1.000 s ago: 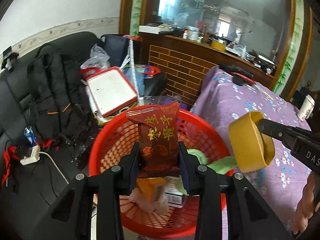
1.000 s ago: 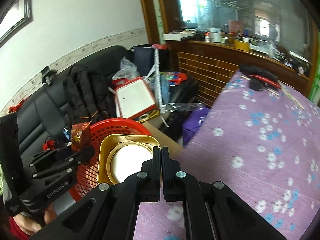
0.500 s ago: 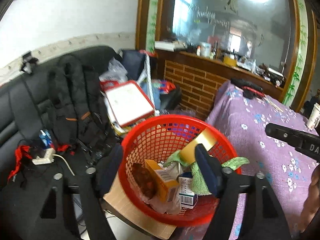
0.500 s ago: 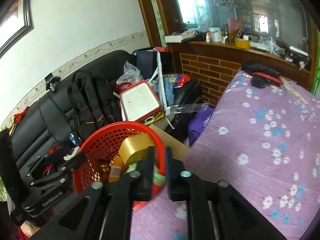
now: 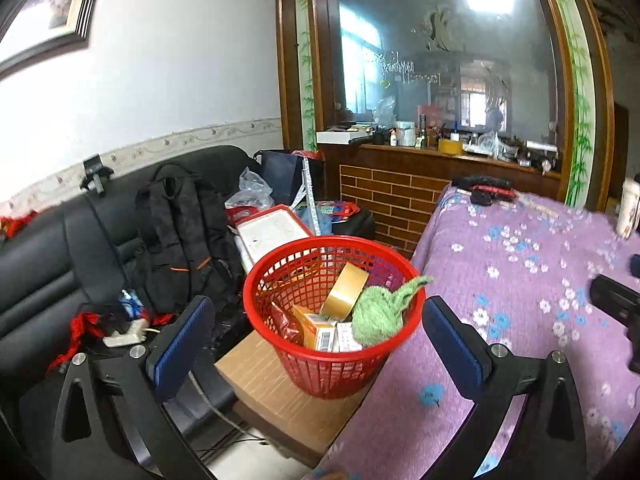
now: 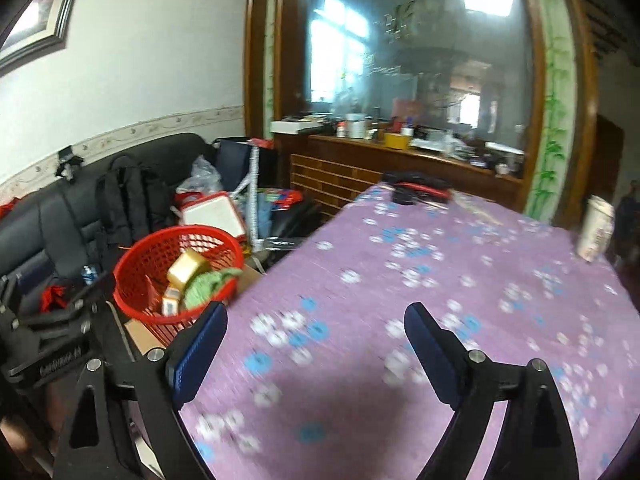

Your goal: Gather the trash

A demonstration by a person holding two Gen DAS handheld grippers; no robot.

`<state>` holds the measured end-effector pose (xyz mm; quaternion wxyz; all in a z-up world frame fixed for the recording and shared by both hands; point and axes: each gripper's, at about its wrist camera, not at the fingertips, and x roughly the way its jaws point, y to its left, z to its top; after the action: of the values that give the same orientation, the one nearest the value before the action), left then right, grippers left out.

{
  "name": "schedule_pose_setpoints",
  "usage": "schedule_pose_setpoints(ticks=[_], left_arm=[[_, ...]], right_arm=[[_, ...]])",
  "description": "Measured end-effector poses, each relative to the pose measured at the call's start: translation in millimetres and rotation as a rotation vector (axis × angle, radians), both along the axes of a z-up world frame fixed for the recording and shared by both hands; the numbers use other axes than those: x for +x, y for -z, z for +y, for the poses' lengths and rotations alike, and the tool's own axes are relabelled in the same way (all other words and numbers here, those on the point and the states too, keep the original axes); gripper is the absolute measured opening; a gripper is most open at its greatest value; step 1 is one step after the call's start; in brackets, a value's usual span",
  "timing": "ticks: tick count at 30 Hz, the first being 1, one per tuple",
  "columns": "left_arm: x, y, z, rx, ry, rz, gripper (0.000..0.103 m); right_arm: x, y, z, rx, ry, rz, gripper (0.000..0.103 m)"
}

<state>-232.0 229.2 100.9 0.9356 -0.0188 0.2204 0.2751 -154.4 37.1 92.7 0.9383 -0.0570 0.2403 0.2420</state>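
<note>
Basket (image 5: 264,280): red mesh | tape roll (image 5: 346,290): tan-gold | cloth (image 5: 376,312): fuzzy green | tablecloth (image 6: 460,300): purple, white and blue flowers | sofa (image 5: 36,272): black | backpack (image 5: 180,232): black, orange trim

A lived-in home: a black leather sofa (image 5: 48,248) at nine o'clock, a purple floral-clothed table (image 5: 520,280) at three o'clock, a framed picture (image 5: 44,8).

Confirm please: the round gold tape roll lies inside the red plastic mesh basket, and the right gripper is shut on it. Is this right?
Not entirely. The round gold tape roll does lie inside the red plastic mesh basket, but the right gripper is open and empty over the purple flowered tablecloth, as the right wrist view shows.
</note>
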Motion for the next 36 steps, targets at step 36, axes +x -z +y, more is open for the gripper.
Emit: schedule_pose_setpoints(ticks=[36], left_arm=[[-46.1, 10.7, -43.7, 0.03, 0.08, -0.107, 0.103]], right_arm=[[-56.6, 8.4, -37.6, 0.052, 0.146, -0.058, 0.101]])
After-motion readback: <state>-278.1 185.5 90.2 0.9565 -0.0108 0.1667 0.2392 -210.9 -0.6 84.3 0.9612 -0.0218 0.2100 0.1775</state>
